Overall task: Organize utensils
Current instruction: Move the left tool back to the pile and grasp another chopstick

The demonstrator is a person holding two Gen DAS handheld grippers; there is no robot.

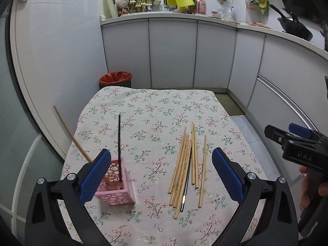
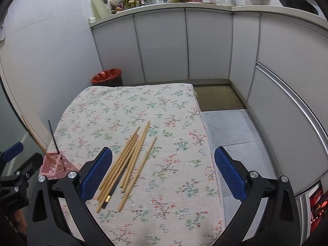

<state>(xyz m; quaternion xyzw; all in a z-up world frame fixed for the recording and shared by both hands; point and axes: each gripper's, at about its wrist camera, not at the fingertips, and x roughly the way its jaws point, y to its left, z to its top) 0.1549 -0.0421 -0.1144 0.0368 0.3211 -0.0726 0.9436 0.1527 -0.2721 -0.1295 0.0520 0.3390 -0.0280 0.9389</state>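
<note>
Both claws, left claw (image 1: 161,176) and right claw (image 2: 163,175), spread wide and empty above the floral desk (image 1: 143,110); loose chopsticks (image 1: 187,164) lower centre, awaiting transfer to pink holder (image 1: 117,182), lower left, already keeping two upright.

Matt floral cloth (image 1: 155,110), seemingly wooden chopsticks (image 1: 184,164)

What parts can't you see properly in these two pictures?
- Pink holder: in the left wrist view the left gripper's blue finger covers its near-left corner; its bottom inside is hidden by its walls.
- Pink holder in the right wrist view: motion-blurred, holes unclear.
- Loose chopsticks: they overlap in both views, so an exact count is unsure.
- Black chopstick in the pile: mostly buried under wooden ones.
</note>
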